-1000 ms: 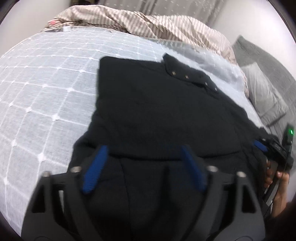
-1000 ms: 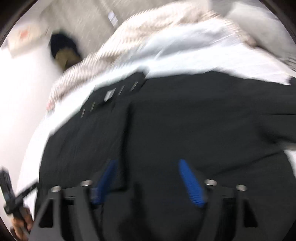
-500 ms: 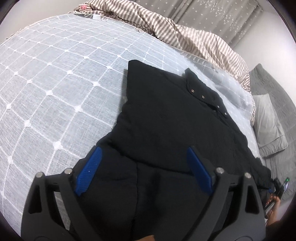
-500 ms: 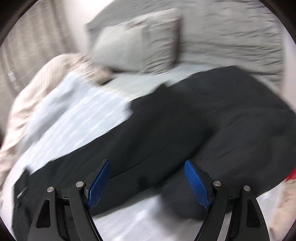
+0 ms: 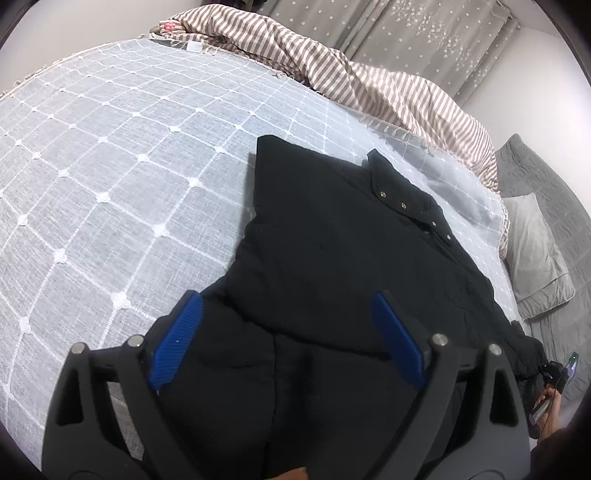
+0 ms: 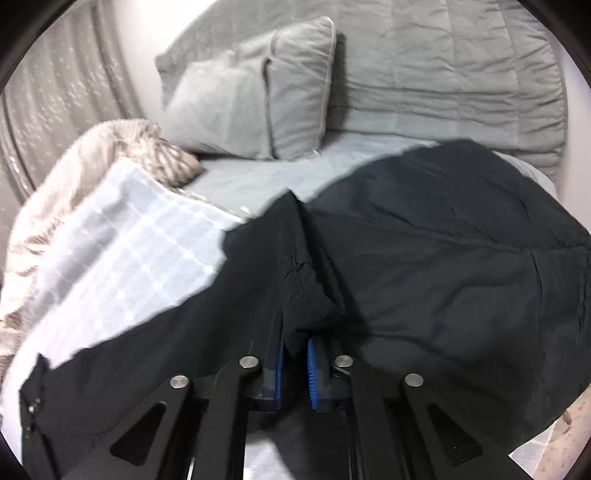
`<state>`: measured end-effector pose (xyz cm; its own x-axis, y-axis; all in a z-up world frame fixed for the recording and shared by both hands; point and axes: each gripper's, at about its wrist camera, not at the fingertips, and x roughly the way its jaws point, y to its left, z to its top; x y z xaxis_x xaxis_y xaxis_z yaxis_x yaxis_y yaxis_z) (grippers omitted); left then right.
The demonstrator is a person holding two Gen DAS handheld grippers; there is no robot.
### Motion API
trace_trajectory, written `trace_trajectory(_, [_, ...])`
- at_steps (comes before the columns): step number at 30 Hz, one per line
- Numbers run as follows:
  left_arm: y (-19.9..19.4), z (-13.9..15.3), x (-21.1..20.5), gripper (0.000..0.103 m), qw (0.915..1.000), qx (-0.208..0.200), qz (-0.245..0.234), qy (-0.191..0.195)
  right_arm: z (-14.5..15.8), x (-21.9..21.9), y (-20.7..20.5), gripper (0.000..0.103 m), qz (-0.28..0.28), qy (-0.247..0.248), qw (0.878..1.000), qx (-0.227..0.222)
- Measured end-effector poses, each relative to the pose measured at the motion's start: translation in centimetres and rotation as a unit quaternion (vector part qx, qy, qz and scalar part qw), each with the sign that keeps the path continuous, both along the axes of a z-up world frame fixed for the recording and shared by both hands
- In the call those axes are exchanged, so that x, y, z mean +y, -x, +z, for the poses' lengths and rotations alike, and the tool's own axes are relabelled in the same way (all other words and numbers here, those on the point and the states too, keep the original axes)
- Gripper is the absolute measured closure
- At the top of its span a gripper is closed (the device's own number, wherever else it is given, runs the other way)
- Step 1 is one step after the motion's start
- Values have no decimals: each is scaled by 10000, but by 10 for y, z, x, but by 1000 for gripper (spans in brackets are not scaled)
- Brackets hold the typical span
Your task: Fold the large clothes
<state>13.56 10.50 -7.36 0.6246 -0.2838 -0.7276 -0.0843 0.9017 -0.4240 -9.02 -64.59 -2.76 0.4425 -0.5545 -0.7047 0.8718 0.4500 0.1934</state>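
Observation:
A large black padded jacket (image 5: 332,258) lies spread on the bed, its snap-button collar (image 5: 410,203) toward the far side. My left gripper (image 5: 284,332) is open and empty, hovering over the jacket's near part. In the right wrist view the same jacket (image 6: 443,266) covers the bed's right side. My right gripper (image 6: 295,350) is shut on a bunched fold of the jacket (image 6: 306,295), pinched between the blue pads (image 6: 312,365).
The bed has a pale blue grid-patterned cover (image 5: 110,166). A striped brown blanket (image 5: 351,81) is heaped at the far edge. A grey pillow (image 6: 251,92) and grey quilt (image 6: 443,74) lie at the head. Curtains (image 5: 424,33) hang behind.
My right gripper has swung toward the pillow end and closed on a fold of the jacket; it was open before. My left gripper stayed open and pulled back slightly.

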Motion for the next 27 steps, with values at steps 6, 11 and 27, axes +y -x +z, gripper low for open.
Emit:
trace_trajectory(6, [0,2,1,10,10000,-9,-47,28,42,44,-29,96,560,428,9975,-80])
trace_trajectory(11, [3,7,3,10,9999,-99,-43,-22,90,103,-65,97,1194,736,9895,-343])
trace_trajectory(27, [7,19,7,10,9995,-313,-84,26,149,367,-174,96,3723,1079,9176,-883])
